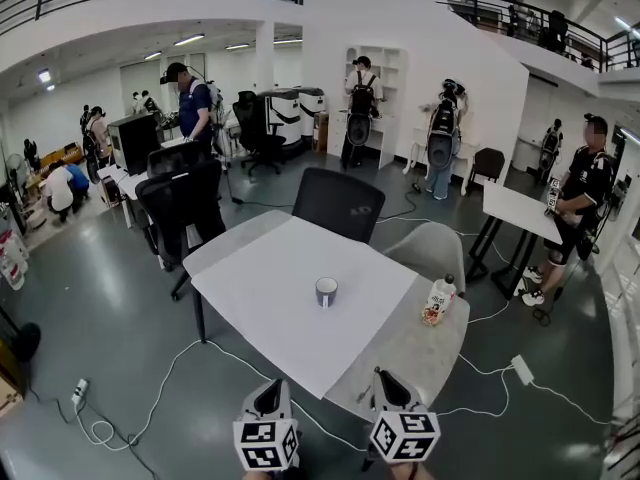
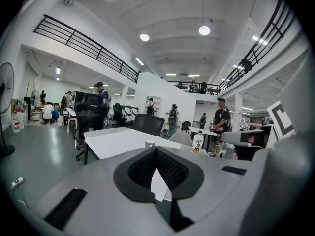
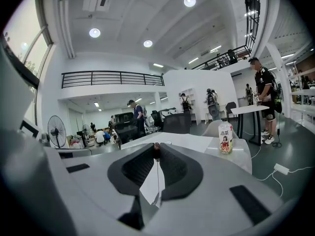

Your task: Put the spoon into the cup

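Right gripper view gives you the plainest reading: your right gripper has its jaws pressed together on the spoon. A dark end sits pinched at the tips, and a thin stem hangs down through the gap behind them. The lower end is cut off by the gripper body, so which end is the bowl is hard to say.

From the head view the spoon cannot be made out at all. Your right gripper shows there only as a dark tip above its marker cube, at the near edge of the picture.

Your left gripper has its jaws closed tip to tip with nothing between them; only the white table shows through the gap below.

The cup stands upright near the middle of the table, well apart from both grippers and farther off than either. In the left gripper view the cup pokes up just past the jaw tips, its base hidden. What may be its rim appears faintly in the right gripper view.

A bottle stands to the cup's right, on a grey surface beside the table.
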Demonstrator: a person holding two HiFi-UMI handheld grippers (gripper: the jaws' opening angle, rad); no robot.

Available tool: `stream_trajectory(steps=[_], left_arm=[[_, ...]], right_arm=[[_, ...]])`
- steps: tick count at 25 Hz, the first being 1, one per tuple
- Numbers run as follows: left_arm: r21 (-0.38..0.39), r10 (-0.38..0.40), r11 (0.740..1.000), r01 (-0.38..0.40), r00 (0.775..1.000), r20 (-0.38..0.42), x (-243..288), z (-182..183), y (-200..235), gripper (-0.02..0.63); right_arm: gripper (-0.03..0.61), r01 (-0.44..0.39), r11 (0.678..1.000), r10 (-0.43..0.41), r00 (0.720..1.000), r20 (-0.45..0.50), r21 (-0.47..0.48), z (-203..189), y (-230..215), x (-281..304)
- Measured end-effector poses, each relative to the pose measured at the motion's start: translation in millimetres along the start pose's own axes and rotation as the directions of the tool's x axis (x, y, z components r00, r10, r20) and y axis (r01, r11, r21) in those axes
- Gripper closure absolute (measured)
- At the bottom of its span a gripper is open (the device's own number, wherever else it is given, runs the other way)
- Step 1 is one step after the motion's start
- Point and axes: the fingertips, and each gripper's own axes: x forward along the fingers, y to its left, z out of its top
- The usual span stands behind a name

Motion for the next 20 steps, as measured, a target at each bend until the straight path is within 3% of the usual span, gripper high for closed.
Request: stream_trajectory(steps=[20], left_arm=[[0.001,-0.067,0.998,0.067,0.997,0.033,126.6,59.0,59.5,0.595]], right_arm=[[0.522,0.054,0.999,-0.054,0.998,0.028,-0.004,42.0,4.0,122.3]])
